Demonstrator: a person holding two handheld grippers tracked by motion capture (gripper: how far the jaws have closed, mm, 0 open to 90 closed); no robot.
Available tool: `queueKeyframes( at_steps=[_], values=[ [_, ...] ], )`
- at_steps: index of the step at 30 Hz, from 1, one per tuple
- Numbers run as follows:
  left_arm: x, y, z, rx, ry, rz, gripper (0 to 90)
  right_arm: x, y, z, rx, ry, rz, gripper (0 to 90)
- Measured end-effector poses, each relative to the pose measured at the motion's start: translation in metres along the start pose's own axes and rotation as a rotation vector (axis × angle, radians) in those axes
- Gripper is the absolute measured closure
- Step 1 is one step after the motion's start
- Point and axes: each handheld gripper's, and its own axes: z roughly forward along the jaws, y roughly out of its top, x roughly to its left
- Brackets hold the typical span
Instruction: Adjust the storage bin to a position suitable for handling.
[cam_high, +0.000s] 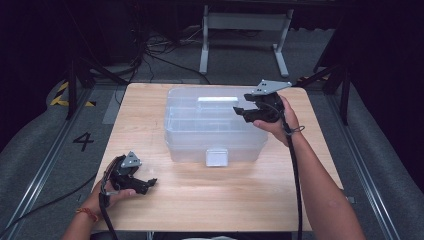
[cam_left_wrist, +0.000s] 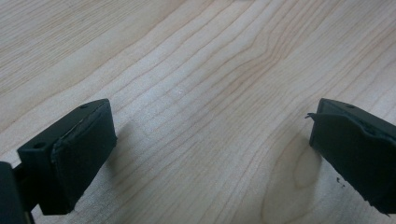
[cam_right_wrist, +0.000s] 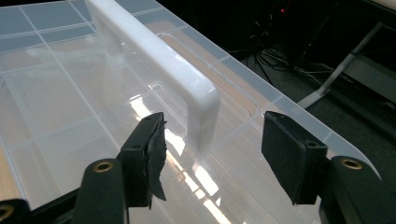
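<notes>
On the middle of the bench (cam_high: 150, 200) sits a big clear box (cam_high: 215, 127) with its lid on. I have my right gripper (cam_right_wrist: 212, 156) up over the far right corner of the lid, close to the white handle (cam_right_wrist: 159, 60). Its fingers (cam_right_wrist: 149, 149) are apart, one on each side of the near end of the handle, not touching it yet. I think I put them there so I can pinch the handle and lift. My left gripper (cam_high: 131, 176) waits low at the near left, well away from the box. Its fingers (cam_left_wrist: 77, 149) are wide apart with only bare wood between them. A white latch (cam_high: 216, 157) sits on the near side of the box. The box looks empty, though its inside is cloudy.
</notes>
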Motion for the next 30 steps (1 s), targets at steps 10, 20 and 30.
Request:
queueKeyframes(
  at_steps=[10, 20, 30],
  values=[
    [0.0, 0.0, 0.0, 0.0, 0.0, 0.0, 0.9, 0.003, 0.006, 0.003, 0.02, -0.015, -0.032, 44.6],
    [0.0, 0.0, 0.0, 0.0, 0.0, 0.0, 0.9, 0.005, 0.014, 0.006, 0.043, -0.019, -0.051, 55.6],
    [-0.001, -0.001, -0.001, -0.015, 0.008, 0.01, 2.4, 0.007, 0.019, 0.016, 0.082, -0.02, -0.071, 68.4]
  ],
)
